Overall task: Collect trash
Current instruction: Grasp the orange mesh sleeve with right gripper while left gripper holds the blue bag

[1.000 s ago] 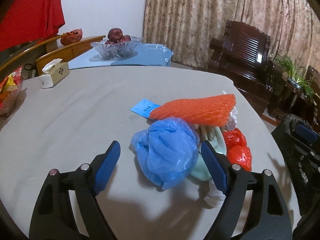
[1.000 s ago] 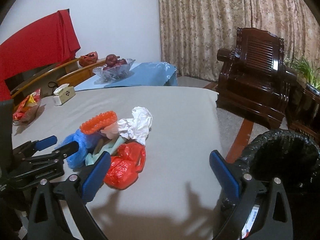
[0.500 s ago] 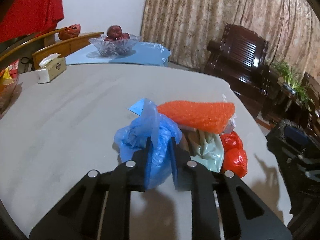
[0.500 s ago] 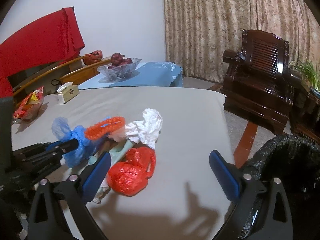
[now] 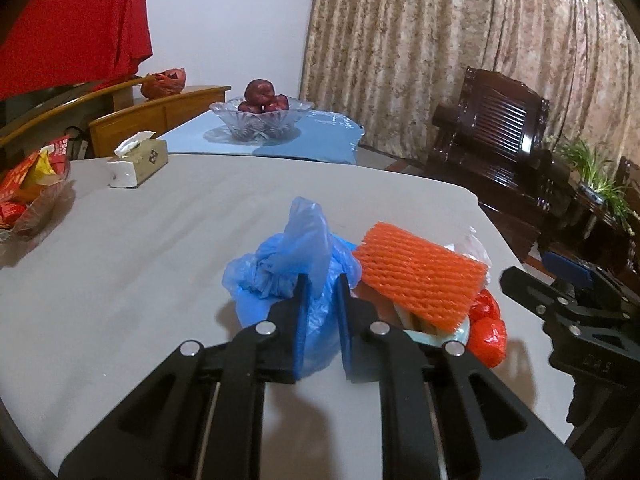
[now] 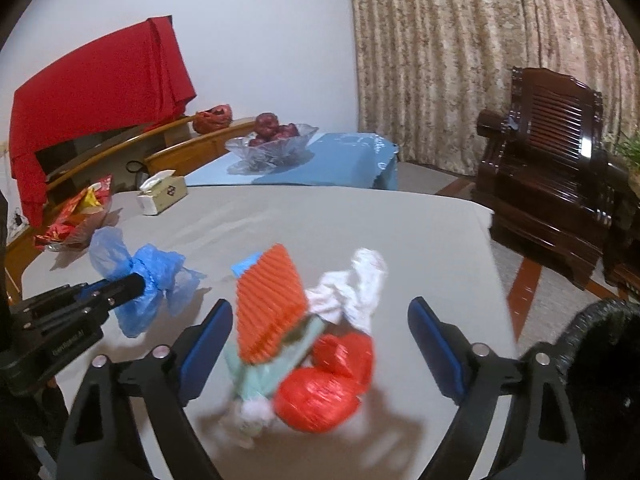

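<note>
Pinching the blue plastic bag (image 5: 296,276) at centre frame, your left gripper (image 5: 322,292) has just closed on its bunched film; it is light, limp and slippery, so hold that gathered neck; your right gripper (image 6: 320,320), jaws wide but just narrowing, straddles the orange foam net (image 6: 268,304) and red bag (image 6: 320,396); only the right view shows the black bin (image 6: 600,344), lower right.

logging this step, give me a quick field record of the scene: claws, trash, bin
left claw: shut on blue bag, jaws just closed
right claw: open, jaws just narrowing, over the pile, pads touching nothing
pile: orange foam net, red bag, white paper, pale green wrapper
bin: black-lined, right of table
</note>
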